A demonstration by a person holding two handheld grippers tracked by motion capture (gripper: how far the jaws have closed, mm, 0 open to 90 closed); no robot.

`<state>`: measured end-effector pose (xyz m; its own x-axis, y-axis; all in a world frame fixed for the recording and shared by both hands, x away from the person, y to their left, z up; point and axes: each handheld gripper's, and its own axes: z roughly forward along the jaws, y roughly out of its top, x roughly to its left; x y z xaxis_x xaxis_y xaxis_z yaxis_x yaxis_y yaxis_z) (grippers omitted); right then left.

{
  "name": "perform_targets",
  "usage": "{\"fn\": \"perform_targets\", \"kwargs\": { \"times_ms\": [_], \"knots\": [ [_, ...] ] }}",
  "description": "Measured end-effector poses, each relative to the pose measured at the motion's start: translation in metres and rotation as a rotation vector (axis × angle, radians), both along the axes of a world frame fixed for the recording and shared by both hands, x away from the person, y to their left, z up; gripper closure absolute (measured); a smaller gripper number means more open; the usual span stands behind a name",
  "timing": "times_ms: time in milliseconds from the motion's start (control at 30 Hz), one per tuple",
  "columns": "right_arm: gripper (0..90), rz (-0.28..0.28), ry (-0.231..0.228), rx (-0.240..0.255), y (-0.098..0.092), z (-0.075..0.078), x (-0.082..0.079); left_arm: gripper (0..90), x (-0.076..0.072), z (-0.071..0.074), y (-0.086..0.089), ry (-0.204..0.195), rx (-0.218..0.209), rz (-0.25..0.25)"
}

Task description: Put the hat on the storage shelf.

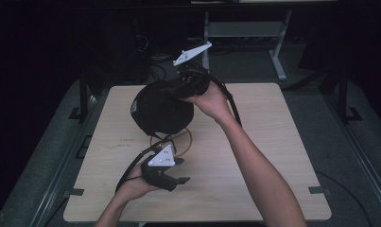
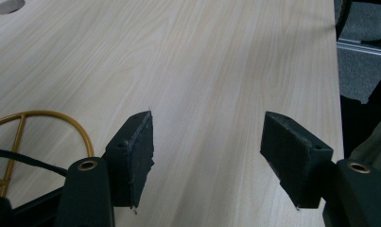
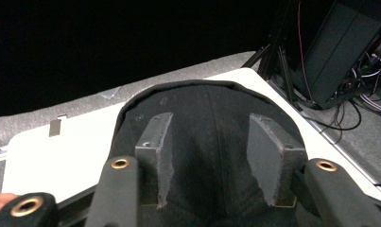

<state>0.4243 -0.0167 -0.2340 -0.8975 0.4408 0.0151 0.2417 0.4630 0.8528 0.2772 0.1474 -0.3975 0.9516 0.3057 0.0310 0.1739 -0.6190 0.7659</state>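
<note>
The right gripper (image 3: 207,161) is gaping, released, over the cap (image 1: 160,109); the cap, sitting unheld on the stand (image 2: 41,127), could be slipping off; left gripper (image 2: 209,161) is idling open.

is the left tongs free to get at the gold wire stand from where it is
Probably yes. The left tongs stand open and empty just in front of the gold wire stand, with bare table between. Only the stand's near ring is exposed; the black cap covers its top.
</note>
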Motion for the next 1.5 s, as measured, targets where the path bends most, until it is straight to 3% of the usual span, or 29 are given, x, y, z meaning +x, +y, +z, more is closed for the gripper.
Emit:
{"fn": "perform_targets", "kwargs": {
  "times_ms": [200,433,667,933,1300,1500],
  "knots": [
    [44.6,0.01,0.028,0.019,-0.01,-0.003,-0.001,34.8,0.002,-0.001,0.003,0.001,-0.002,0.015],
    [40.0,0.014,0.026,0.03,-0.026,-0.009,-0.004,34.1,0.002,-0.003,0.004,-0.002,-0.002,0.018],
    [37.1,-0.015,0.069,0.065,-0.044,-0.015,-0.005,33.9,0.003,-0.004,0.004,0.001,-0.004,0.02],
    [32.5,-0.045,0.09,0.073,-0.068,-0.024,-0.008,33.9,0.002,-0.005,0.002,-0.001,0.002,0.017],
    [28.3,-0.082,0.09,0.092,-0.087,-0.031,-0.009,33.5,0.002,-0.005,0.004,0.005,-0.004,0.023],
    [26.2,-0.081,0.091,0.078,-0.093,-0.031,-0.012,33.2,0.001,-0.006,0.004,0.005,-0.002,0.02]
  ]
}}
